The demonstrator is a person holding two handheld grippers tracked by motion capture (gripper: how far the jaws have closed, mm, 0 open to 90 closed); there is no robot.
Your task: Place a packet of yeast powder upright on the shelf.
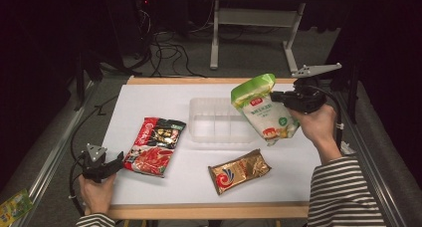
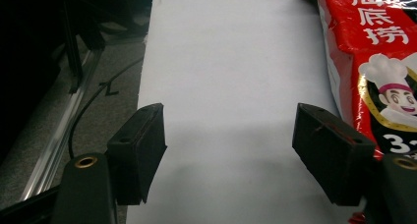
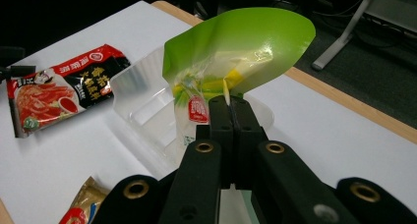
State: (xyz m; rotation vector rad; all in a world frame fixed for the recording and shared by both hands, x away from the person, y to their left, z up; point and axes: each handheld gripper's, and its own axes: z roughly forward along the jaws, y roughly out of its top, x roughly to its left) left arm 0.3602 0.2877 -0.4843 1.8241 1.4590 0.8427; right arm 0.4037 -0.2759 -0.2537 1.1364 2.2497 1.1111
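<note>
1. The green-topped pouch (image 1: 263,112) hangs in the air at the right side of the table, its lower end at the right end of the clear plastic tray (image 1: 209,118), just above the table.
2. The right gripper (image 1: 281,96) has its jaws clamped tight on the pouch's upper edge (the right gripper view shows them pressed together with the film between).
3. My read: it's bound for the tray. To do that well, bring the bag fully over the tray and lower it before letting go, or it will slump over the wall.
4. The left gripper (image 1: 118,162) rests at the table's left front, jaws spread wide and empty, just beside the red pouch (image 1: 154,146).
5. A gold packet (image 1: 239,170) lies near the front edge.
6. The red pouch carries Chinese characters and a cartoon chef; the green pouch's print is too small to read.
</note>
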